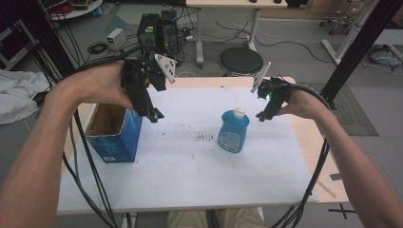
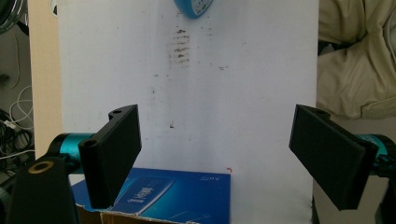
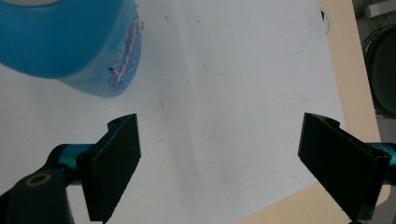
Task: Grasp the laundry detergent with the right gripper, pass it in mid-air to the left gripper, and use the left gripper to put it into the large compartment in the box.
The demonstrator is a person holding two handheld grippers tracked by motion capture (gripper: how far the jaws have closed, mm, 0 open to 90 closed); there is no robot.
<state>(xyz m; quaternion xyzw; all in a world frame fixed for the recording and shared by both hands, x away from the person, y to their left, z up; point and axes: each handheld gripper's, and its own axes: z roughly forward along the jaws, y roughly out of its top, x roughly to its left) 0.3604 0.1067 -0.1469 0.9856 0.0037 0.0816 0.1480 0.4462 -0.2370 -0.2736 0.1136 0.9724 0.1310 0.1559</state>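
Above the table, both the left gripper and right gripper hang spread apart, holding nothing.

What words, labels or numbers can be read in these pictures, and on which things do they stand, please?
No text can be read.
Blue bottle: its label print is too small and blurred.
Blue box: white print on its side, sharper in the left gripper view, remains too blurred to read.

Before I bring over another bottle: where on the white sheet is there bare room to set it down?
The near half of the white sheet is bare. So is the strip between the blue box and the blue bottle, apart from dark smudges. It is tighter at the sheet's left edge by the box, and right of the bottle, where the right gripper hangs.
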